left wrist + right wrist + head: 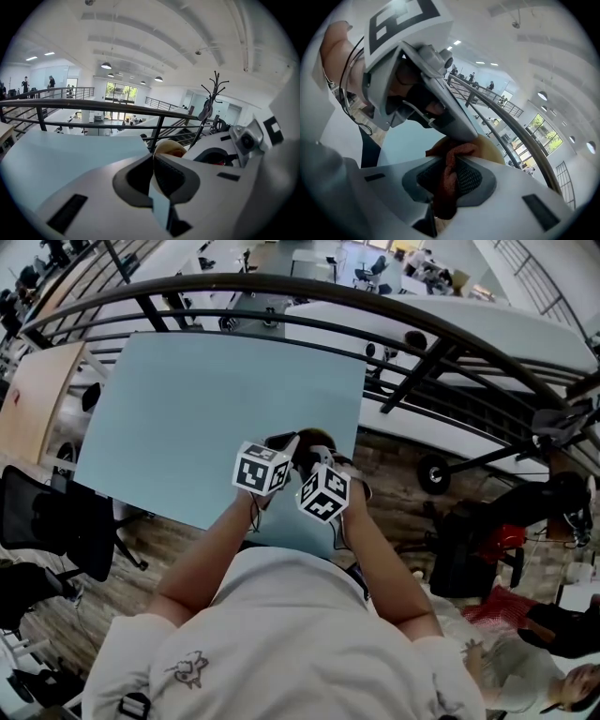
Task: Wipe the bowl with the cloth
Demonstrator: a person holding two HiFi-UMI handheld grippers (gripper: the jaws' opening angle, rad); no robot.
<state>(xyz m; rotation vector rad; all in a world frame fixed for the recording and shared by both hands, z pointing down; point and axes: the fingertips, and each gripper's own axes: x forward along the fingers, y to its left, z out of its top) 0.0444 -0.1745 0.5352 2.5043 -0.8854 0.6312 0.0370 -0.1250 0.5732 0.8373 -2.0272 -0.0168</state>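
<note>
A tan bowl (309, 439) is held up over the near right corner of the light blue table (187, 418). My left gripper (284, 443) is shut on the bowl's rim (169, 147), with the thin wall pinched between its pads. My right gripper (325, 456) is shut on a red-brown cloth (451, 176). The cloth's bunched end lies against the bowl (490, 149), beside the left gripper (417, 70). In the left gripper view, the right gripper's body (234, 145) stands close on the right, with a bit of red cloth (215, 161) showing. The bowl's inside is mostly hidden.
A black metal railing (309, 287) curves round behind the table, with a lower floor beyond it. A black chair (56, 521) stands at the left on the wooden floor. Another person (562, 690) is at the bottom right. A coat stand (212, 96) rises past the railing.
</note>
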